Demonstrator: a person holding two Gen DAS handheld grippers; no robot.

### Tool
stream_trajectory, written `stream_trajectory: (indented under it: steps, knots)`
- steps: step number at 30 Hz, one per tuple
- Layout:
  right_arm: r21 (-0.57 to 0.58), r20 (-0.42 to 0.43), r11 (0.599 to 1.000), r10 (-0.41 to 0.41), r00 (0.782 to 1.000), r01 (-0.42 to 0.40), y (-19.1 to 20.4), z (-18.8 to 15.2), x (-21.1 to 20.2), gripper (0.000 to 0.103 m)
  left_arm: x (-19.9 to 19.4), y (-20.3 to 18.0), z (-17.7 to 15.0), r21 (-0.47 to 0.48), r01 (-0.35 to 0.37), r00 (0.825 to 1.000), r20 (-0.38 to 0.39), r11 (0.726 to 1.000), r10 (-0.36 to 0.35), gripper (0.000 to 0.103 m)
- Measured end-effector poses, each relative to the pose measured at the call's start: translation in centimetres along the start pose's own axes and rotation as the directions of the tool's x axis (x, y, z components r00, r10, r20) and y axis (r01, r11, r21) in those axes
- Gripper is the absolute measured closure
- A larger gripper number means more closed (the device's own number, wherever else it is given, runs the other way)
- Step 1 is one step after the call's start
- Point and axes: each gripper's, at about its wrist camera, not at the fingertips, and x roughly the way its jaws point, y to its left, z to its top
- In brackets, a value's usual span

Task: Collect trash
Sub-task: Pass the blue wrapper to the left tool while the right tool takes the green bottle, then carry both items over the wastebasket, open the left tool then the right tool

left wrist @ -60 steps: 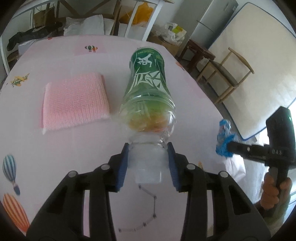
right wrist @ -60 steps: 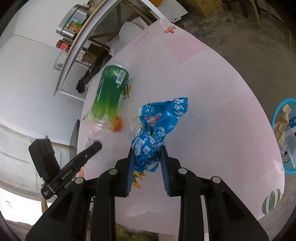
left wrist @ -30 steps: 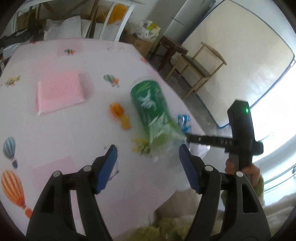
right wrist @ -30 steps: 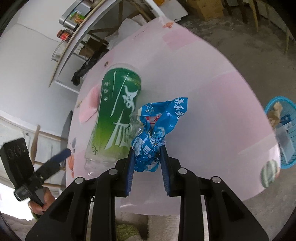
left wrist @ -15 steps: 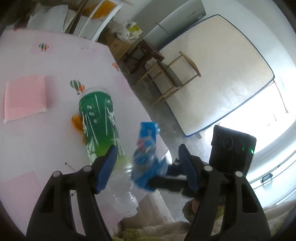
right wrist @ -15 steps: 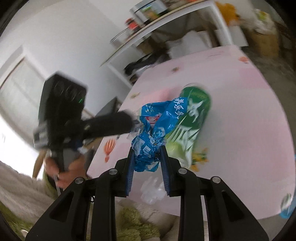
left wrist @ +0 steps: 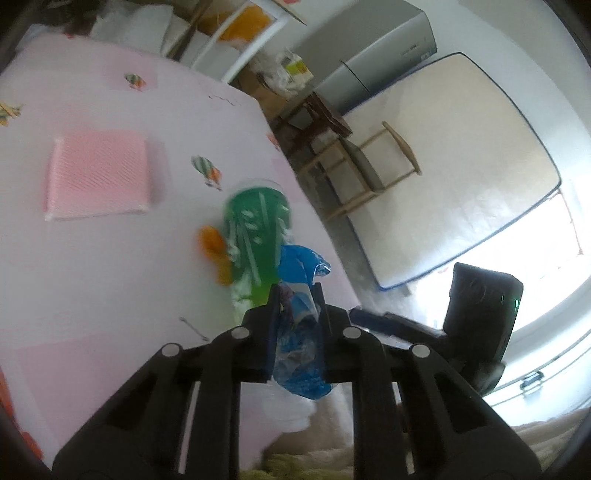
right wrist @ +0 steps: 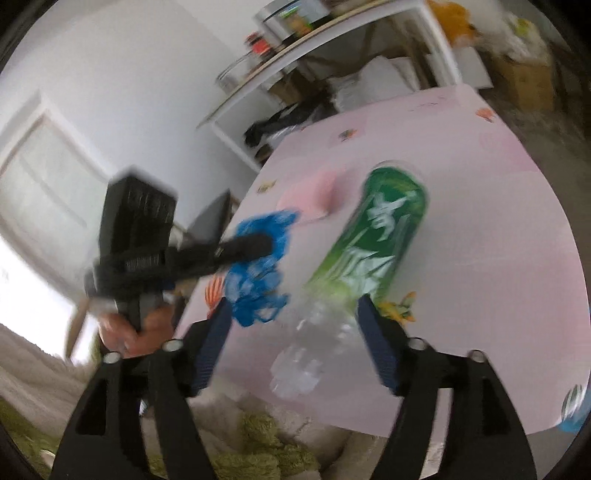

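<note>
— Pink tablecloth with balloon prints, folded pink cloth on it; mattress, wooden chair and fridge behind.

— Green-labelled plastic bottle lying near the edge. Left gripper closing on the blue wrapper, pads pressing. Right gripper opening, empty.

A round table under a pale pink cloth printed with small balloons fills the foreground, with a white-framed shelf unit of jars and clutter against the white wall behind it. Past the table edge, a wooden chair stands on a grey floor beside a mattress propped on the wall and a grey refrigerator. Strong daylight from a window overexposes that side.
</note>
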Motion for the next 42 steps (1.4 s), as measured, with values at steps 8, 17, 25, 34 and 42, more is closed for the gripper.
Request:
stream_trajectory:
  steps: [8, 17, 25, 34, 42]
  knots:
    - [0.384, -0.060, 0.923, -0.006, 0.998, 0.028, -6.8, 1.4, 4.2, 0.022, 1.7, 1.4, -0.6, 0.011, -0.171, 0.985, -0.013, 0.985, 0.171, 0.089]
    - [0.421, -0.139, 0.907, 0.083, 0.987, -0.017, -6.3, 1.4, 8.8, 0.022, 4.2, 2.5, -0.8, -0.020, -0.182, 0.980, -0.079, 0.983, 0.180, 0.089]
    - [0.442, -0.115, 0.897, 0.041, 0.993, 0.014, -6.8, -0.4, 7.1, 0.041, 5.5, 0.8, -0.8, 0.034, -0.163, 0.979, -0.119, 0.986, 0.166, 0.089]
    - [0.471, 0.054, 0.879, 0.056, 0.997, -0.075, -8.9, -2.1, 0.3, 0.042, 7.3, -4.7, 0.8, 0.143, -0.093, 0.981, -0.153, 0.985, 0.115, 0.089]
    - [0.538, 0.300, 0.837, -0.077, 0.951, -0.102, -13.6, -6.2, -12.3, 0.042, 15.0, -14.7, 1.4, 0.320, 0.052, 0.961, -0.274, 0.946, 0.040, 0.089]
